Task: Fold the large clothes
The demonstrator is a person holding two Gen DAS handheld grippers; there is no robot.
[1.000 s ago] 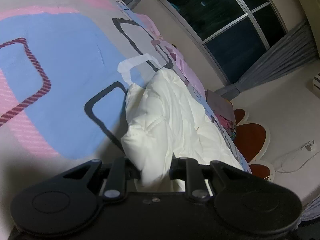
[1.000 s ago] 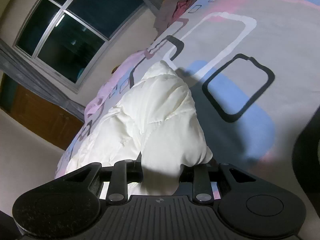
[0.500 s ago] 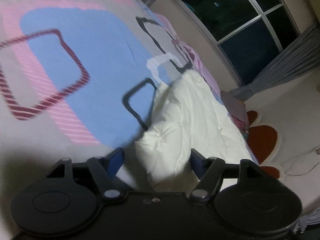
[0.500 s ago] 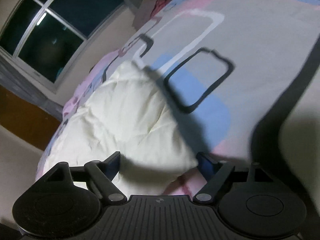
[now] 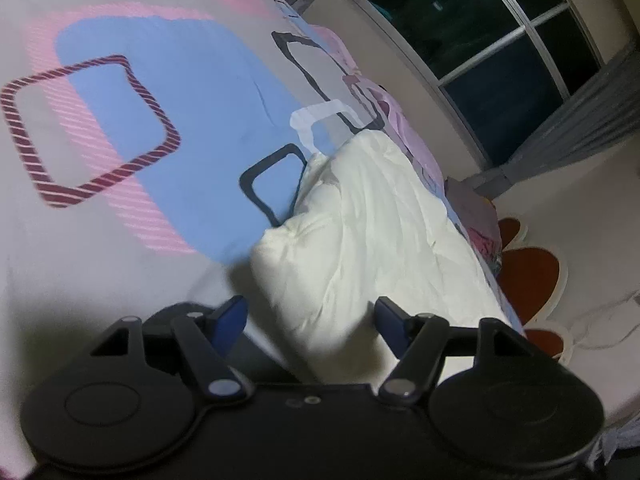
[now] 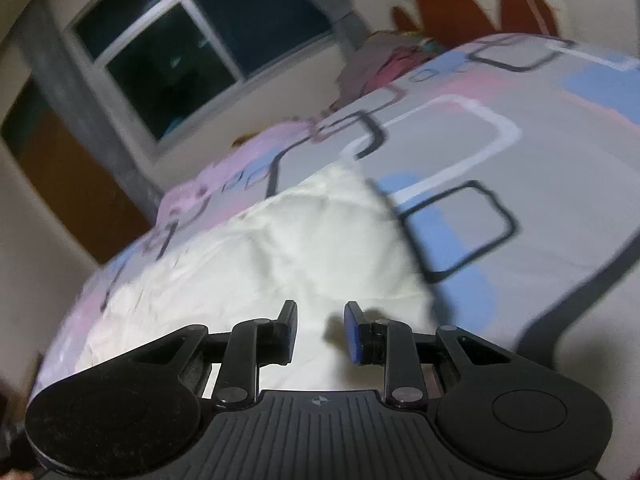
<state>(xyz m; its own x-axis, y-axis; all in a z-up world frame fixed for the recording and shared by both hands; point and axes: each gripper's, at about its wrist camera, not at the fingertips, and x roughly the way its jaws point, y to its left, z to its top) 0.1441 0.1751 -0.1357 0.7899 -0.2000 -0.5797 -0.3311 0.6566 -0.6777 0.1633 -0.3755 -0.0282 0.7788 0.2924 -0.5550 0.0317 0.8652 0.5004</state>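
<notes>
A white puffy quilted garment (image 5: 372, 232) lies folded on the patterned bedspread (image 5: 160, 120). My left gripper (image 5: 310, 316) is open wide, its blue-padded fingers either side of the garment's near corner without gripping it. In the right wrist view the same garment (image 6: 280, 240) lies below and ahead of my right gripper (image 6: 320, 328). That gripper is empty, its jaws apart by a narrow gap, raised above the cloth.
The bedspread (image 6: 520, 152) has blue, pink and grey shapes. A pile of coloured clothes (image 6: 384, 64) sits at the bed's far end. A red and cream flower-shaped rug (image 5: 528, 280) lies on the floor. A dark window (image 5: 500, 40) and grey curtain (image 5: 580, 128) stand behind.
Both grippers let go of the white garment, which dropped onto the bed. The left opened wide and stayed near. The right lifted, tilted up and narrowed its jaws.
</notes>
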